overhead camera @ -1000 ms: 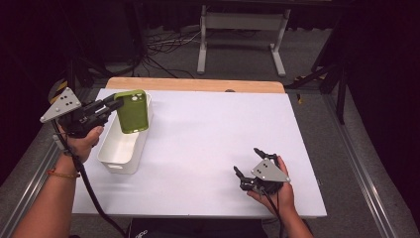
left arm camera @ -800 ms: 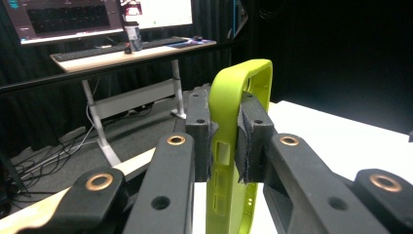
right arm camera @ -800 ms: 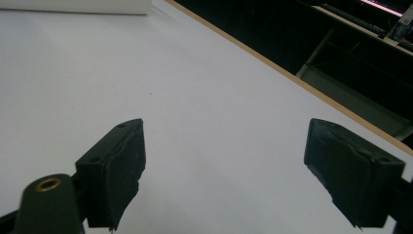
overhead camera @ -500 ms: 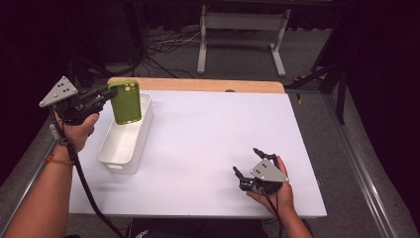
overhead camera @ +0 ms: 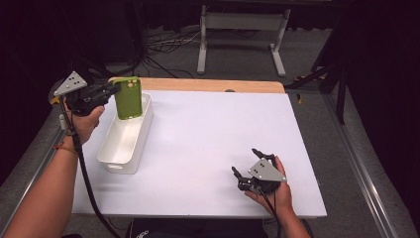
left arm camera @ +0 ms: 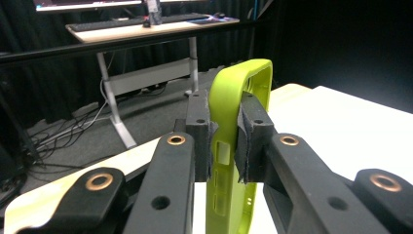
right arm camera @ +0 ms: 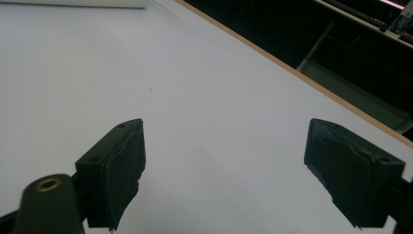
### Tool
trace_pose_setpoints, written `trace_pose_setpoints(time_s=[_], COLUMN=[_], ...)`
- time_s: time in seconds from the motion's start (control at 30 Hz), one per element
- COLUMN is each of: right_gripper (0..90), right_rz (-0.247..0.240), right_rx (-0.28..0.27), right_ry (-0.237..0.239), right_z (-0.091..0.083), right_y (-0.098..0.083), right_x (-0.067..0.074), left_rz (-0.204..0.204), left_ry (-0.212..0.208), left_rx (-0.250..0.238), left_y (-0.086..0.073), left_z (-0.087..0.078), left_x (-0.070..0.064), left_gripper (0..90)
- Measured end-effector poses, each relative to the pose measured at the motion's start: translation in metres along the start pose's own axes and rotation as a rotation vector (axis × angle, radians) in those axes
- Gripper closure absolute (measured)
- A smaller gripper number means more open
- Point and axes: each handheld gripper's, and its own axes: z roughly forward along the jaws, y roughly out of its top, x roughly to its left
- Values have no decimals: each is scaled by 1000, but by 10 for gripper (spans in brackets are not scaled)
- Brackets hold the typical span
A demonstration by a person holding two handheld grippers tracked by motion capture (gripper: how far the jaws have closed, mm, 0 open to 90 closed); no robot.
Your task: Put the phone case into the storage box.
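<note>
Hands come in from the near edge of the white surface (overhead camera: 208,139). Right tongs (overhead camera: 251,174) sit low at the near right corner, resting on or just over the top, can't tell which; jaws spread wide apart with nothing between them, bare white top ahead in the right gripper view (right arm camera: 224,170). Right hand (overhead camera: 275,191) wraps the body from behind, cable trailing toward the near edge.

White bin (overhead camera: 124,141), long and rectangular, stands along the left edge, running near to far; its inside looks bare from the high view.

Left tongs (overhead camera: 111,91) are held up by the left hand (overhead camera: 86,121) past the left edge, pointing in over the far end of the bin. Jaws clamped on the green phone case (overhead camera: 129,97), pads pressing both faces of it, as the left gripper view shows (left arm camera: 231,146). Case hangs upright, camera cutout at the top, lower end dipping just behind or inside the bin's far end; touching or not, can't tell.

Wooden strip (overhead camera: 213,85) runs along the far edge. Beyond that, dark floor, cables and a grey desk frame (overhead camera: 237,37).
</note>
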Motion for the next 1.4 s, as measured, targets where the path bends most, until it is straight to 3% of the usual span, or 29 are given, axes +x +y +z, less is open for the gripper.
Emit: trace_pose_setpoints(time_s=[0.17,0.27,0.33,0.43,0.57,0.93,1.23,1.4], right_gripper=[164,164,164,164,164,164,164,164], right_rz=[-8,5,36,48,37,8,4,-1], right_rx=[10,36,29,28,31,19,9,5], right_ry=[0,-18,-4,-9,-16,-12,-5,0], right_z=[-1,-3,-6,-9,-9,-6,-5,-6], right_y=[-1,-3,-4,-4,-2,2,5,4], right_x=[3,5,6,7,10,11,10,10], left_rz=[12,33,44,40,46,9,24,18], left_ry=[-2,0,-2,-6,-6,-2,-6,-1], left_rx=[21,35,46,48,56,77,106,96], left_y=[-4,-7,-9,-11,-15,-34,-43,-48], left_z=[10,20,26,32,40,53,68,71], left_x=[4,6,7,9,11,30,34,36], left_gripper=[788,788,788,788,788,788,786,786])
